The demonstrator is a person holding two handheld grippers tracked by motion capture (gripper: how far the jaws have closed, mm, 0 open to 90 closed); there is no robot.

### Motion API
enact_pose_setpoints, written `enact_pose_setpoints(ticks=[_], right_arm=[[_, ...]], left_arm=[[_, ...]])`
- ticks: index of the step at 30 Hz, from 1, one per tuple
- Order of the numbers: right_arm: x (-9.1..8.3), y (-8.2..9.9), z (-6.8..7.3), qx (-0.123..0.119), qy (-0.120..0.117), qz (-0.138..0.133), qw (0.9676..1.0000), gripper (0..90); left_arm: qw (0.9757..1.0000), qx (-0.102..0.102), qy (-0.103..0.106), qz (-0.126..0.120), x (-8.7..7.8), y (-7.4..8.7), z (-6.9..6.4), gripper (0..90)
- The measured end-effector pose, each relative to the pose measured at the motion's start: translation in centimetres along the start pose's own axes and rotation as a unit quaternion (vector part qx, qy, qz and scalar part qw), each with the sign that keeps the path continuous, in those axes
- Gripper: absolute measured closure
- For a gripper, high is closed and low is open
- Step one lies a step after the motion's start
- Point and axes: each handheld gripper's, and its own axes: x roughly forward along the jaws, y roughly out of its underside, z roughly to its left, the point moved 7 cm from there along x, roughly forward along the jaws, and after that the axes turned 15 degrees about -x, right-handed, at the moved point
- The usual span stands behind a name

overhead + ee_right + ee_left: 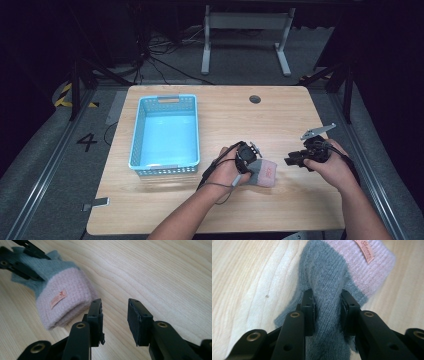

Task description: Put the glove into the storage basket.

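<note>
Grey and pink knitted wool makes up the sock (263, 172) that lies on the pale wooden worktop (300, 205), near its front edge and to the right of a light blue plastic basket (166, 134). The grey part of the sock is pinched between the jaws of the left hand-held gripper (327, 312), which are pressed into the fabric on both sides, as is seen in the left gripper view. A small pink label (364, 250) is sewn on the pink cuff, which is turned toward the right hand-held gripper (114, 317). The jaws of that hand-held gripper are held apart with bare wood between them; its left jaw is seen just beside the cuff in the right gripper view, though contact cannot be told. Each tool is gripped by a hand, the left hand (227, 170) beside the sock and the right hand (332, 167) nearer the worktop's right edge. A round dark grommet (255, 99) is set in the far part of the worktop.
</note>
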Motion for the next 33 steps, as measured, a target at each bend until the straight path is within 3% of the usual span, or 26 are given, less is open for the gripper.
enact_pose_setpoints(ticks=[3, 17, 27, 33], right_arm=[[0.1, -0.4, -0.2, -0.003, -0.002, -0.002, 1.0, 65.1], [1.0, -1.7, -1.1, -0.008, -0.01, -0.001, 0.9999, 64.5], [2.1, -1.6, -1.7, -0.002, -0.014, 0.015, 0.9998, 63.9], [2.7, -1.3, -1.8, 0.003, -0.019, 0.021, 0.9996, 63.7]], left_arm=[[1.0, 0.0, -0.001, -0.005, -1.0, 0.1, 0.2, 69.7], [0.9989, -0.038, -0.001, -0.027, -5.8, 0.9, 2.3, 69.4], [0.9977, -0.049, -0.001, -0.046, -8.9, 0.8, 3.7, 69.3], [0.997, -0.058, -0.014, -0.049, -10.3, 0.7, 4.9, 69.2]])
